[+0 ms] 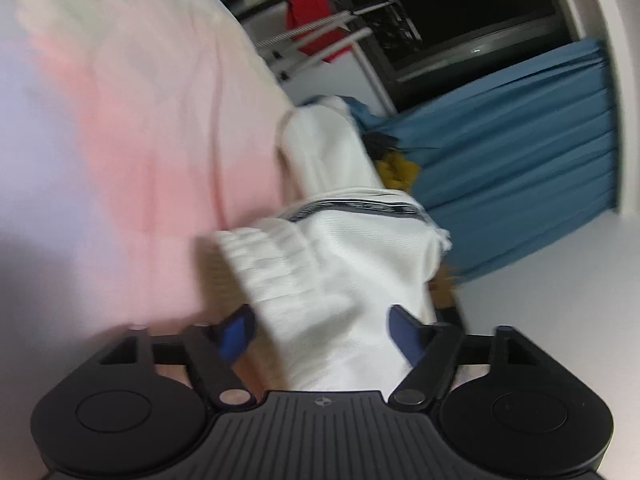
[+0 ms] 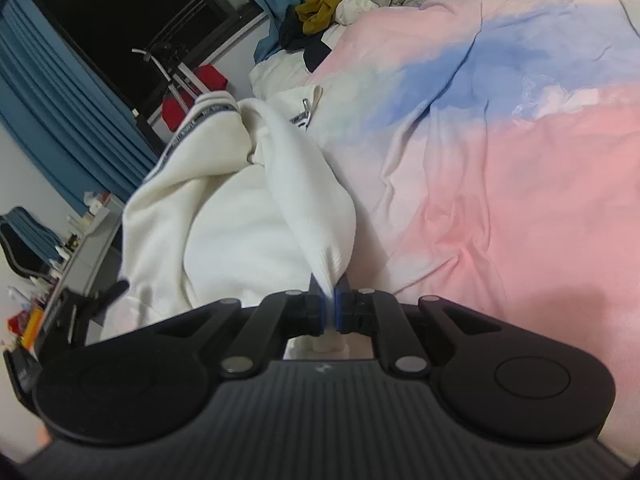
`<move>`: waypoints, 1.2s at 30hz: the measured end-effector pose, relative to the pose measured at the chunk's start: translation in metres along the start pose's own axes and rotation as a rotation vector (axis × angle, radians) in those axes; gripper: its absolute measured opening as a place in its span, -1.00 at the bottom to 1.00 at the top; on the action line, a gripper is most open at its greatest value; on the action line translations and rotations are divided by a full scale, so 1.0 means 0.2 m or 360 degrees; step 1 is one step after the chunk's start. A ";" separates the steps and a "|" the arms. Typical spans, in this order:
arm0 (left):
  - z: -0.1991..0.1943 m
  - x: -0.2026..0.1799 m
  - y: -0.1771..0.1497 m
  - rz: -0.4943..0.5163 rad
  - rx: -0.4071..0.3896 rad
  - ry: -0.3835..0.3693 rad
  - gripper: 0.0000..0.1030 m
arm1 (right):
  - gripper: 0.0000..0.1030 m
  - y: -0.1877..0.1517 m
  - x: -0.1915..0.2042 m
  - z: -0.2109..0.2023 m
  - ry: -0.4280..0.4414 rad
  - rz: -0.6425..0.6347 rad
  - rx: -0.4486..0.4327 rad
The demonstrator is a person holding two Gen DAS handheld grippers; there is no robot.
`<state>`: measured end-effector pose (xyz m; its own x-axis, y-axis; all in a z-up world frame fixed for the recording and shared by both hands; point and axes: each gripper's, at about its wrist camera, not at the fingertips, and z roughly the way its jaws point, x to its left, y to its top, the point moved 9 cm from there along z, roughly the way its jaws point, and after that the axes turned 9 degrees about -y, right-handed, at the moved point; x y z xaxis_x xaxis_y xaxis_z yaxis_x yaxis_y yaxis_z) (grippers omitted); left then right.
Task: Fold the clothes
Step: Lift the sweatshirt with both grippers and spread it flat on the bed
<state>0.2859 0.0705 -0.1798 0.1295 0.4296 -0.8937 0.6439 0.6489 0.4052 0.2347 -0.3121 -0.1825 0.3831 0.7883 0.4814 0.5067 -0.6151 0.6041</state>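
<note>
Progress on the fold appears partial at most: the white ribbed-knit garment with a dark lettered tape trim hangs bunched and gathered between the two tools rather than lying flat in a squared stack, and no clean fold line can be made out in either view. The right gripper has its blue-padded jaws pressed together on a pinched point of the white cloth, which fans out from the pinch toward 11 o'clock in the right wrist view. The left gripper stands with its jaws spread wide; a ribbed band of the garment lies between them, but the jaws are not closed on it, and motion blur prevents judging whether the pads touch the cloth. The garment sits at the edge of a bed covered by a pink, blue and cream pastel duvet, partly lifted off it. Its long axis, as far as the bunching allows a reading, runs from the right gripper's pinch up toward 10 to 11 o'clock in the right wrist view, ending at the trimmed edge; in the left wrist view it runs from 6 o'clock up toward 12 to 1 o'clock. Remaining work, in the inspector's judgement, is spreading the garment flat and making every fold. A heap of mustard, dark and white clothes lies at 12 o'clock on the far side of the bed, none of it visibly folded.
</note>
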 end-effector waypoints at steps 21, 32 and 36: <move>-0.47 -0.62 0.95 0.0417 -0.0527 0.0181 -0.86 | -0.85 -0.38 0.84 -0.25 0.0801 -0.0220 0.0088; -0.86 -0.14 1.34 0.0599 -0.0517 0.0866 -0.84 | -0.84 -0.99 1.48 0.03 0.0925 -0.0478 0.0471; -0.87 0.08 1.29 0.0546 -0.0417 0.0917 -0.77 | -0.83 -1.06 1.44 0.13 0.0833 -0.0538 0.0553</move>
<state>0.3221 0.3534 -0.0555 -0.1728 0.8525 -0.4934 0.4268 0.5163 0.7425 0.2568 0.0450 -0.1881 -0.2156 0.7721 0.5978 0.7823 -0.2298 0.5789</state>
